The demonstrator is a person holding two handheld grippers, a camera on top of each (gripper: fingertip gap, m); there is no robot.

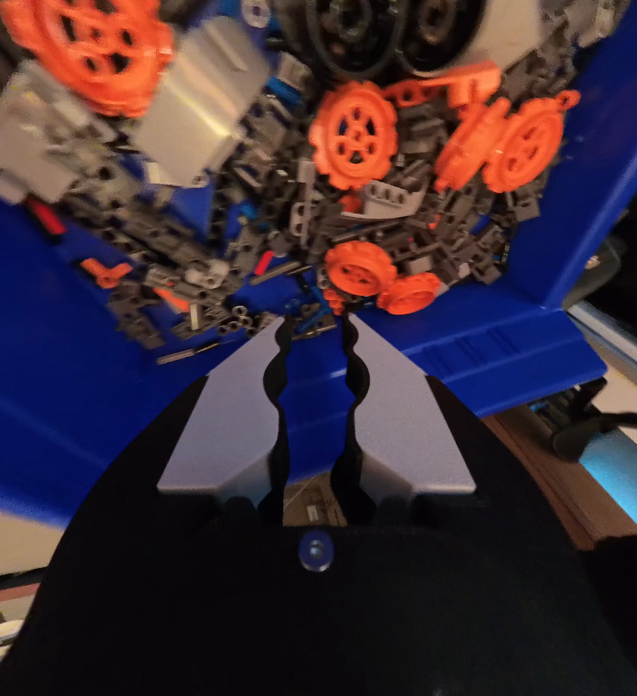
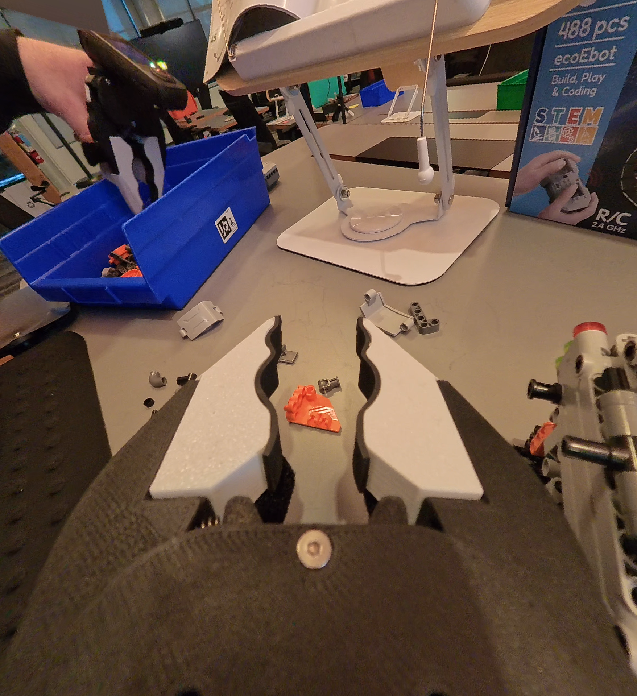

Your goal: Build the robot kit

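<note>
My left gripper [image 1: 315, 320] is open and empty, its tips just above a heap of dark grey, blue and orange building parts [image 1: 271, 233] in a blue bin [image 1: 497, 339]. Small orange wheels [image 1: 360, 269] lie just past the tips. The same gripper shows in the right wrist view [image 2: 139, 196], held by a hand over the blue bin [image 2: 196, 241]. My right gripper [image 2: 318, 325] is open and empty above the grey table [image 2: 497, 301]. An orange flat part [image 2: 313, 414] and a small dark connector [image 2: 328, 384] lie between its fingers.
A partly built grey model [image 2: 610, 452] stands at the right. Loose grey panels [image 2: 200, 320] [image 2: 384, 312] and a dark angled beam [image 2: 424, 322] lie on the table. A white stand [image 2: 388, 237] sits behind them, a printed box [image 2: 588, 120] at the far right. Left tips to right tips: about 45 cm.
</note>
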